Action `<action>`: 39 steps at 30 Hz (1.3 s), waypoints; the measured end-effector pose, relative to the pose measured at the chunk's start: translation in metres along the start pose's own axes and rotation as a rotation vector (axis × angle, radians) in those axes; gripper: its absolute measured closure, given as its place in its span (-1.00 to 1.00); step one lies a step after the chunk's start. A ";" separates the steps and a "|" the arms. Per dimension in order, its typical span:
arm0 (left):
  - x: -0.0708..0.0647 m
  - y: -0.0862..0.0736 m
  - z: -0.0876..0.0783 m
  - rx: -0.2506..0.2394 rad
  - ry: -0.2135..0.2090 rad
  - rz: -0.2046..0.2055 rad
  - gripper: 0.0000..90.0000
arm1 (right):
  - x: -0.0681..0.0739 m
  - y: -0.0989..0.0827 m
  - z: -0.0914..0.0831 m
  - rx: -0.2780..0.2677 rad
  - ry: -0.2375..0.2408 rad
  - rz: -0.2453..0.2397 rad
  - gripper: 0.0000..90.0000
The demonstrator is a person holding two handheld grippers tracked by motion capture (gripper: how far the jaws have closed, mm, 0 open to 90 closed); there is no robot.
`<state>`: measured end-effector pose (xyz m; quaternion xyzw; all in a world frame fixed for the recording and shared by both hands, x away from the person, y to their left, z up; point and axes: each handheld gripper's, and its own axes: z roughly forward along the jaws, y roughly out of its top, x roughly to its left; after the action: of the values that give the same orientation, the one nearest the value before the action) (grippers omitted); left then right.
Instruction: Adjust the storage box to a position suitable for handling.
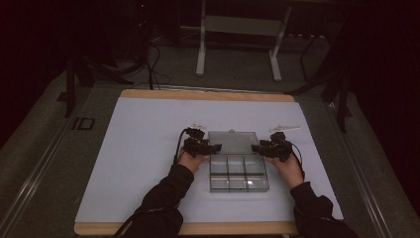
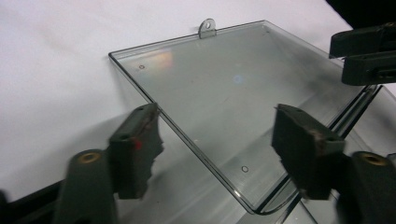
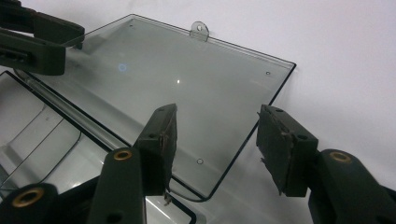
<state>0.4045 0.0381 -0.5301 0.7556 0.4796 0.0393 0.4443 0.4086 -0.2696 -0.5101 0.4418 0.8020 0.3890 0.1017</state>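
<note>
Now I have a clear plastic compartment box (image 1: 238, 173) open on the white table (image 1: 138, 148), and its lid (image 1: 233, 142) lies back flat on the far side, still joined at the hinge. My left gripper (image 1: 214, 147) stands at the left edge of the lid and my right gripper (image 1: 256, 148) at the right edge. Both are open to about the middle of their range, and neither holds anything. In the left gripper view the lid (image 2: 224, 93) edge passes between my jaws, but the pads (image 2: 140, 144) do not press on it. In the right gripper view the lid (image 3: 177, 88) corner sits in the gap in the same way, with the pads (image 3: 161, 140) apart from it.

I think several things can go wrong from here. The plastic is thin and smooth, so if I close on the very edge only, it may slip out when I lift. If one side rises before the other, the lid can twist at the hinge, or the whole box can slide on the table. The small tab (image 2: 207, 28) at the far edge must also come down in the right place.

My two hands (image 1: 190, 161) rest low at the sides of the box, forearms coming from the near edge, and the grippers point inward toward each other, almost level with the table.
</note>
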 end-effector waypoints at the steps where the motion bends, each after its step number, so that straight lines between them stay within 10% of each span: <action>1: 0.000 0.000 0.000 0.000 0.000 0.000 -0.36 | 0.000 0.000 0.000 0.001 0.001 -0.001 0.05; 9: -0.012 0.003 -0.010 -0.044 -0.022 0.108 -0.93 | 0.000 0.004 -0.008 -0.004 -0.001 -0.034 -0.03; 39: -0.011 -0.037 -0.070 -0.075 -0.017 0.169 -0.95 | -0.009 -0.010 -0.069 0.100 -0.014 -0.212 -0.22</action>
<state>0.3392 0.0794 -0.5097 0.7767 0.4085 0.0881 0.4713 0.3727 -0.3161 -0.4723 0.3617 0.8618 0.3326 0.1257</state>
